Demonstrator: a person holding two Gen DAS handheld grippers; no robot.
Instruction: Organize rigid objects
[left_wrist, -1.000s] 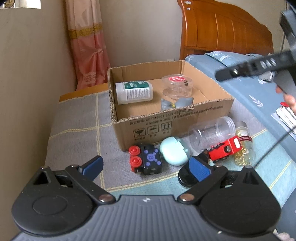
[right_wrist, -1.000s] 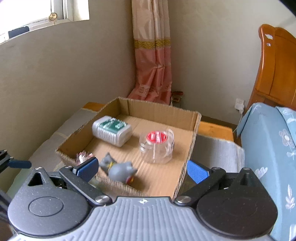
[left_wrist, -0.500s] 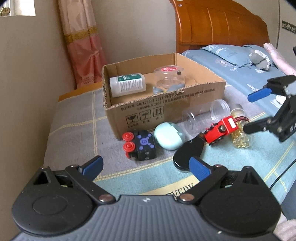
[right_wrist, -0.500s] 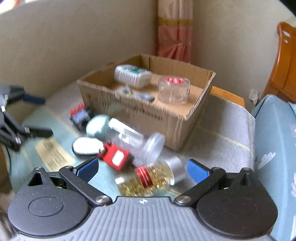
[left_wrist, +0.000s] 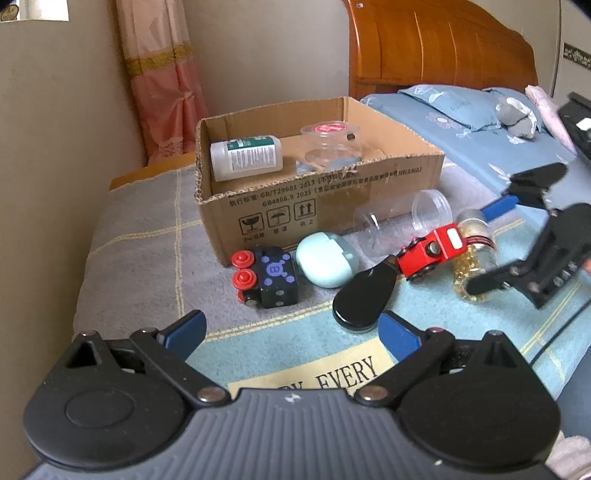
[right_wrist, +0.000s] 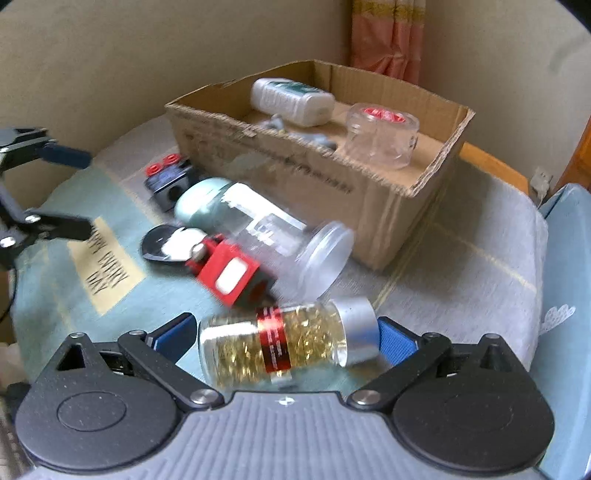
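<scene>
A cardboard box holds a white bottle, a clear red-topped jar and a grey toy. In front lie a black-and-red toy block, a mint case, a black oval lid, a clear tube, a red toy car and a bottle of gold capsules. My right gripper is open, its fingers either side of the capsule bottle. My left gripper is open and empty, short of the lid.
The items lie on a grey and blue blanket over a bed. A wall runs along the left. A wooden headboard, blue pillow and pink curtain stand behind. A cable trails at the right.
My right gripper has swung from above the box down to the capsule bottle, which now lies between its open fingers. My left gripper has drawn back slightly and lowered.
</scene>
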